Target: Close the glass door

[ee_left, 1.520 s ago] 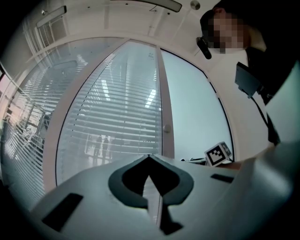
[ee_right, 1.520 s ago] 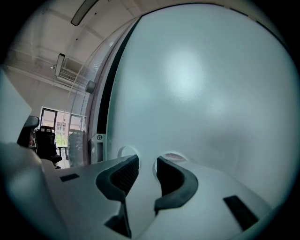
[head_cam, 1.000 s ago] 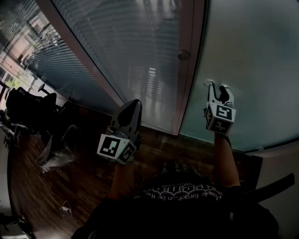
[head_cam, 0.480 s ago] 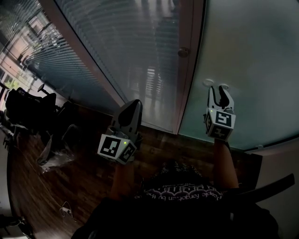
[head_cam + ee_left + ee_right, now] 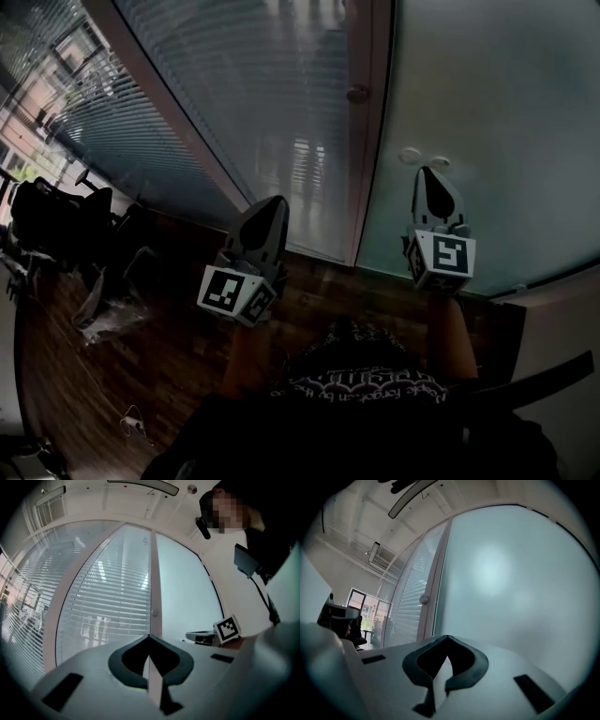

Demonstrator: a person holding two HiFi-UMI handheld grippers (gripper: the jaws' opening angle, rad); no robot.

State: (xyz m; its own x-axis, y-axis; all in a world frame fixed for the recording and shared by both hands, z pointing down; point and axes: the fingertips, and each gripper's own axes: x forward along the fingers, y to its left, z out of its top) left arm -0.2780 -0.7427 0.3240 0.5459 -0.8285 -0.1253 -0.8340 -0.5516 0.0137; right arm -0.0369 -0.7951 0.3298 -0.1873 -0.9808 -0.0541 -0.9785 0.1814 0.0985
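"Starting from the left, what was there?" asked the first.

"A bright window point(image 5: 28, 112) and dark office chairs point(image 5: 56, 220) on the brown wooden floor point(image 5: 141, 375), then a tall glass panel backed with horizontal slats point(image 5: 253, 94). The left gripper point(image 5: 273, 203) was held before that panel, its jaws pressed together with nothing in them. Next came a pale upright frame point(image 5: 366, 178) carrying a small round knob point(image 5: 357, 94). Right of it was the frosted glass door point(image 5: 506, 103), its edge lying along the frame. The right gripper point(image 5: 427, 172) pointed at the door just below a small pale fitting point(image 5: 411, 157). Its jaws had just been closing and met tip to tip, holding nothing."

"What could have gone wrong?"

"With neither gripper holding anything, I judged the door could swing off the frame if it was not latched. A push with closed tips on smooth glass might have skidded sideways, and tips near the frame edge could have been nipped."

"And what couldn't you make out?"

"Whether the door sat fully home, and whether the right tips touched the glass. The fitting was too small and blurred to name. The door's right side and top ran out of view, and the person's dark top point(image 5: 366, 394) hid the floor beneath."
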